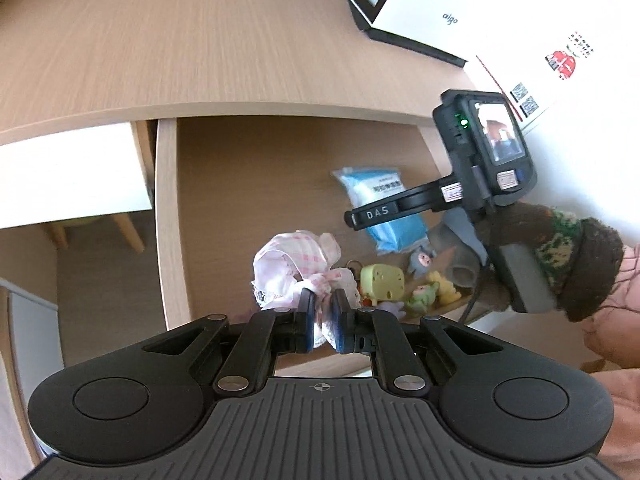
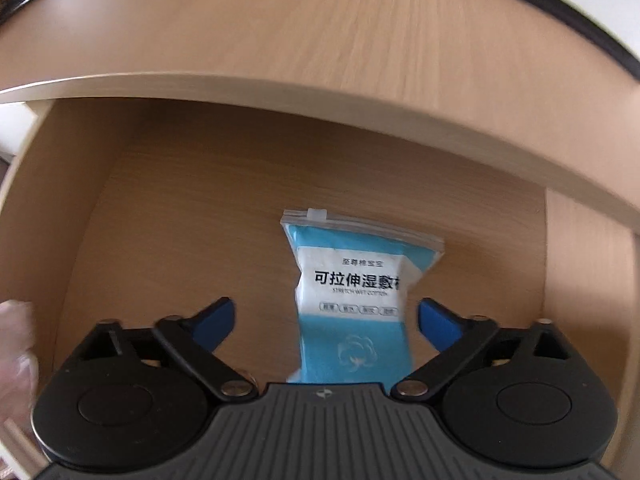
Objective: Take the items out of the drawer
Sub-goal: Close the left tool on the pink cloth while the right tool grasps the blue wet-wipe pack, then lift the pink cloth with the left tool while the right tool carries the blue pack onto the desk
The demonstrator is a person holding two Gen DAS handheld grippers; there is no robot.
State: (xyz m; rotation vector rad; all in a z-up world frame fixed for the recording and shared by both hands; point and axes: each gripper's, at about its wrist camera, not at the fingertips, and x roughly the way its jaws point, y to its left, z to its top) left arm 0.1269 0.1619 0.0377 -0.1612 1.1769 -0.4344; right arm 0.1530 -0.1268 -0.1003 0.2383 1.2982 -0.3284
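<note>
My left claw [image 1: 323,312] pinches the frilly pink-and-white checked cloth [image 1: 296,268] in the open wooden drawer [image 1: 168,220], while my right claw [image 2: 326,320] gapes wide around the blue-and-white zip-top wipes pouch [image 2: 352,300].

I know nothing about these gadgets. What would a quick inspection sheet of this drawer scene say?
Surface: open wooden drawer under a wooden desktop; its floor is bare toward the back.
Job's things: blue wet-cotton pack lying flat; pink-and-white cloth; small toy figures clustered at the front.
Clutter: white box on the desktop.
Grippers: left tool shut on the pink-and-white cloth; right tool open, its fingers either side of the pack, not gripping.
Cables: a dark cable hangs below the right tool.
Surroundings: a person's knitted sleeve; white panel left of the drawer.
</note>
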